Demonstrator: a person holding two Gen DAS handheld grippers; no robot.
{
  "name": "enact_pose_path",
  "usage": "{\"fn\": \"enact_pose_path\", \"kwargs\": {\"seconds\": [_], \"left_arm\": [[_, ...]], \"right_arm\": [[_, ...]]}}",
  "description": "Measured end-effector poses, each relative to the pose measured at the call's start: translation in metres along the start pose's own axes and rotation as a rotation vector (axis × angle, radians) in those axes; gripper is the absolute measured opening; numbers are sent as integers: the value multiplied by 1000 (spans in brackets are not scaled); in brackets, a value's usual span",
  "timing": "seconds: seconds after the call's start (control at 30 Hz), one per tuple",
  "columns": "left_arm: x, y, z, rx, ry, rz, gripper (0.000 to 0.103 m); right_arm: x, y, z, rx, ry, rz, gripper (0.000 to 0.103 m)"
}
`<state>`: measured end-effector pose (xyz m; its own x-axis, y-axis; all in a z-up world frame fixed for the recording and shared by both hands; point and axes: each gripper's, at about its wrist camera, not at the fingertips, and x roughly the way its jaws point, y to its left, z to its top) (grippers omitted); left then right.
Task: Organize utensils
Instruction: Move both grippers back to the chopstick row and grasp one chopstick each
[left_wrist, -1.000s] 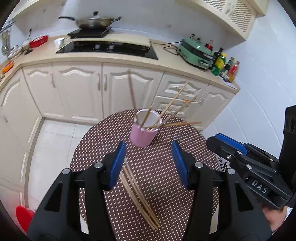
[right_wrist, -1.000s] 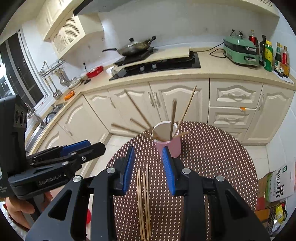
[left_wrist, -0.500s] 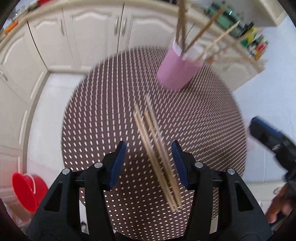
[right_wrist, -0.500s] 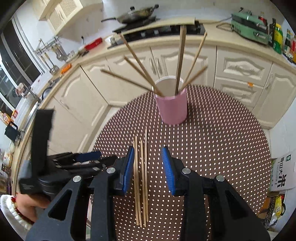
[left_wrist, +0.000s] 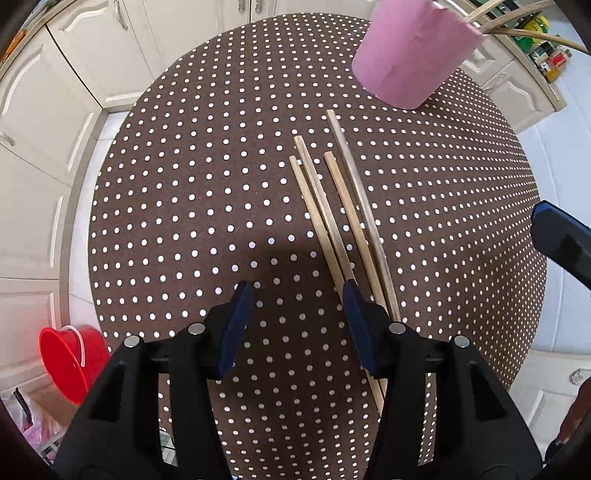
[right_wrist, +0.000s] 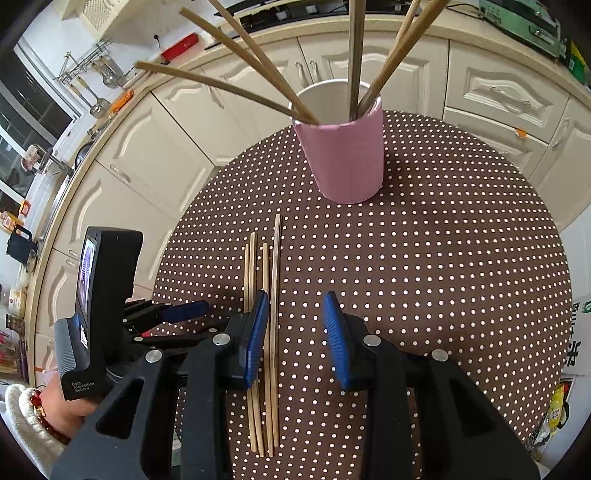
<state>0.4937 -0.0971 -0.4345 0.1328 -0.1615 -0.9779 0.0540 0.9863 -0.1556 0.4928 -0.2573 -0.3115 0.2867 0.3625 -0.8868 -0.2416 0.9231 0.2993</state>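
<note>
Left gripper (left_wrist: 297, 325) hangs over a round polka-dot table (left_wrist: 192, 192), its blue-padded jaws spread with nothing between them. Four loose chopsticks (left_wrist: 334, 221) lie side by side on the cloth just right of it, running under its right finger. To its left, off the table, a red bucket (left_wrist: 64, 363) sits on the floor. Right gripper (right_wrist: 295, 338), jaws parted and pinching nothing, straddles the rightmost loose chopstick, the others passing under its left pad. Ahead of both claws stands a pink cup (right_wrist: 341, 155), upright, holding several chopsticks in the cup (right_wrist: 356, 55) that fan out above its rim.
</note>
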Motion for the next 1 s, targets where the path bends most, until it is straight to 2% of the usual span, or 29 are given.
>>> {"fn": "enact_pose_path", "kwargs": {"seconds": [0.2, 0.4, 0.5, 0.57, 0.67, 0.83, 0.9, 1.0], "left_arm": [[6, -4, 11, -1, 3, 11, 52], [10, -18, 24, 35, 14, 75, 52], [10, -19, 29, 58, 2, 105, 39], [8, -13, 32, 39, 3, 87, 28], [6, 0, 38, 1, 6, 57, 17], [5, 19, 43, -66, 13, -5, 15], [4, 25, 44, -69, 13, -8, 15], [8, 34, 47, -91, 18, -15, 15]], "right_arm": [[14, -1, 7, -3, 30, 5, 29], [35, 2, 10, -19, 78, 12, 29], [49, 9, 17, -35, 107, 20, 29], [57, 13, 21, -44, 120, 27, 29], [70, 18, 29, -60, 144, 37, 29], [91, 31, 42, -107, 179, 23, 29], [101, 37, 46, -134, 197, -6, 20], [109, 40, 49, -144, 218, -19, 14]]}}
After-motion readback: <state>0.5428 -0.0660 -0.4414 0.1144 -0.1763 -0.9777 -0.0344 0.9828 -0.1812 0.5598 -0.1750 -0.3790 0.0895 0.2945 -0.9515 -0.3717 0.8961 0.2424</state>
